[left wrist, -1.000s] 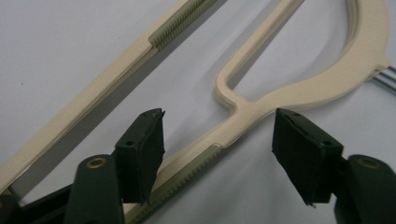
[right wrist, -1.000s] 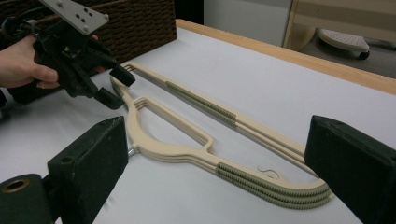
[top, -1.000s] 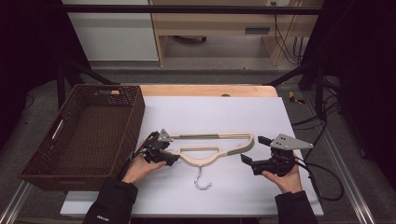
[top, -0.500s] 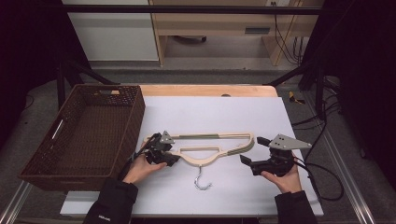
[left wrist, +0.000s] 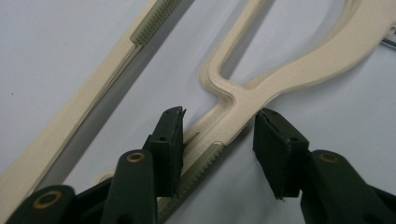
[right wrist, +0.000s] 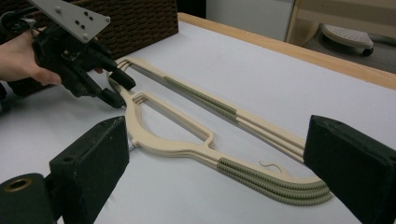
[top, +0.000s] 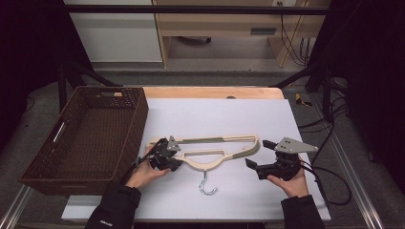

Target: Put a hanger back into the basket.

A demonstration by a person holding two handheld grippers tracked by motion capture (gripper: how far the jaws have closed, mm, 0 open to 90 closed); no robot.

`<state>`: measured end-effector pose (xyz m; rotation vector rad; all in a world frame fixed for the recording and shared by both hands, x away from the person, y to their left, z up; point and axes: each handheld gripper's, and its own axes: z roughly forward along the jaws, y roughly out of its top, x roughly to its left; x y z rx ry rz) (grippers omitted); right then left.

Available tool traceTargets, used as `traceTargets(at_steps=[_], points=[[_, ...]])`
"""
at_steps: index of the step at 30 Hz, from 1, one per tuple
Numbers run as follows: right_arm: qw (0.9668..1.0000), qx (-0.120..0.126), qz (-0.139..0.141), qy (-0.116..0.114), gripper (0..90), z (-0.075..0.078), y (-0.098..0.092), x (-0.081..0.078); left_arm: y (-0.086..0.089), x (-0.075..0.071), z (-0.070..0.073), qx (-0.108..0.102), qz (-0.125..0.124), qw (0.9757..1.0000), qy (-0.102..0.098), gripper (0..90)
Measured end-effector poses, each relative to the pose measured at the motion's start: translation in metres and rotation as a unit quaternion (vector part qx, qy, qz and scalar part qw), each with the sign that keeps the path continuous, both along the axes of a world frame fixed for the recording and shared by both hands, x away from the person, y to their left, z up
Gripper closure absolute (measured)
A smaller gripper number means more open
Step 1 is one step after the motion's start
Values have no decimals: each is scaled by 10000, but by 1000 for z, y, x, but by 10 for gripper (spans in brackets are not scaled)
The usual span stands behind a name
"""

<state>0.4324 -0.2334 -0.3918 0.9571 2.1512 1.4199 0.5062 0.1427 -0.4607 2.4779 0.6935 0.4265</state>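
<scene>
Little changes over the last second: left gripper (left wrist: pixel 217 135) stays at the cream hangers' (top: pixel 210 149) left shoulder, jaws open astride the arm, not yet clamped. Right gripper (top: pixel 255 155) edges nearer the right end, jaws wide, empty. Stacked hangers lie flat on the counter (top: pixel 229 114) beside the wicker basket (top: pixel 86 138). Likely a two-ended lift.

Left gripper (top: pixel 173 153) low, jaws apart, pointing toward 2 o'clock, gripped by the left hand (top: pixel 145 172); right gripper (top: pixel 255 157) jaws spread wide, pointing toward 10 o'clock, gripped by the right hand (top: pixel 289 182).
</scene>
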Motion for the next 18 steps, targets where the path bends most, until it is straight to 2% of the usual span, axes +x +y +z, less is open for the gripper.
traceTargets(at_steps=[2, 3, 8, 9, 10, 13, 14, 18], points=[[10000, 6, 7, -5, 70, 0, 0, 0, -1, -3, 1, 8, -71, 10000, -23, 560], [10000, 6, 2, -7, 70, 1, -1, 0, -2, -4, 2, 78, -157, 9998, -1, 573], [10000, -3, 7, -4, 70, 0, -1, 0, -3, -6, 3, 96, -239, 9997, 59, 633], [10000, -4, 13, 0, 69, 0, -1, 0, -3, -6, 4, 166, -272, 9995, 54, 644], [10000, -9, 16, 4, 69, 0, -1, 0, -4, -7, 5, 47, -236, 9997, 50, 655], [10000, -14, 15, 7, 69, 0, -1, 0, -3, -8, 8, 2, -295, 9995, 86, 695], [10000, -18, 16, 8, 69, 0, -1, 0, -3, -10, 10, -107, -313, 9994, 97, 710], [10000, -31, 30, 16, 68, 0, -1, 0, -5, -11, 11, -78, -373, 9991, 158, 761]])
